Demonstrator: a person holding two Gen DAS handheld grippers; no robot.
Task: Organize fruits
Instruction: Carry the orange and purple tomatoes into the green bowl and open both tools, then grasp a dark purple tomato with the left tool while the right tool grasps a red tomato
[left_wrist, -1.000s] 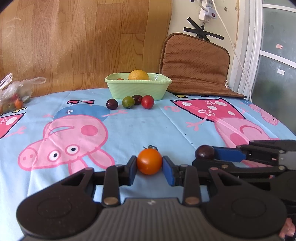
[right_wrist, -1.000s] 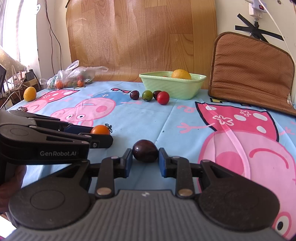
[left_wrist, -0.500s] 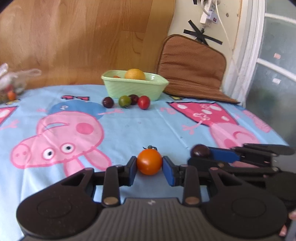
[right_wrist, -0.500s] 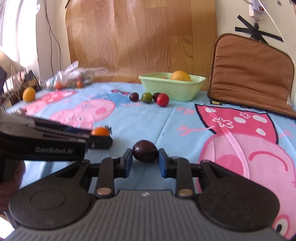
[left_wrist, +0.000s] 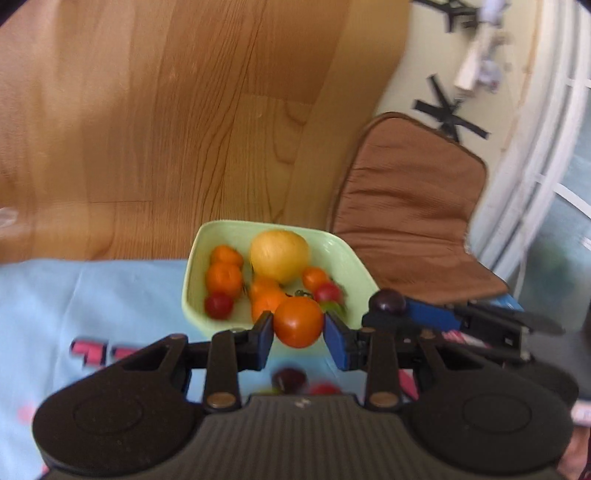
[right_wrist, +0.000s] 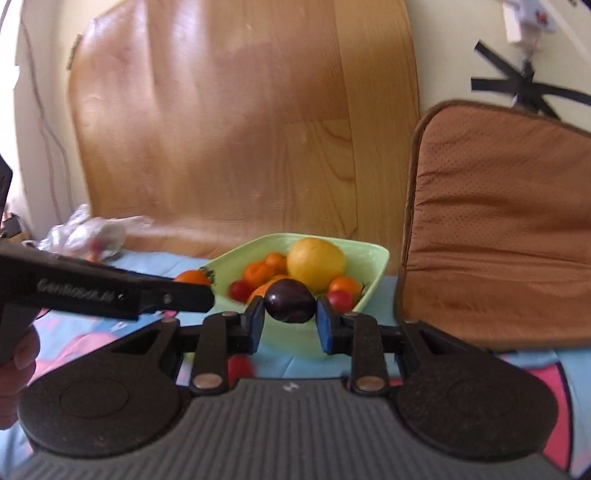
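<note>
Both claws (left_wrist: 298, 334) (right_wrist: 289, 320) clamped, side by side

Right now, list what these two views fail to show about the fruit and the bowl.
- Left wrist view: fruits on the tablecloth below the left gripper are blurred and half hidden by its body; their count is unclear.
- Both views: the held orange tomato and dark plum cover part of the green bowl.
- Right wrist view: the plastic bag is blurred; its contents are unreadable.
- Right gripper body hides the table beneath.
</note>
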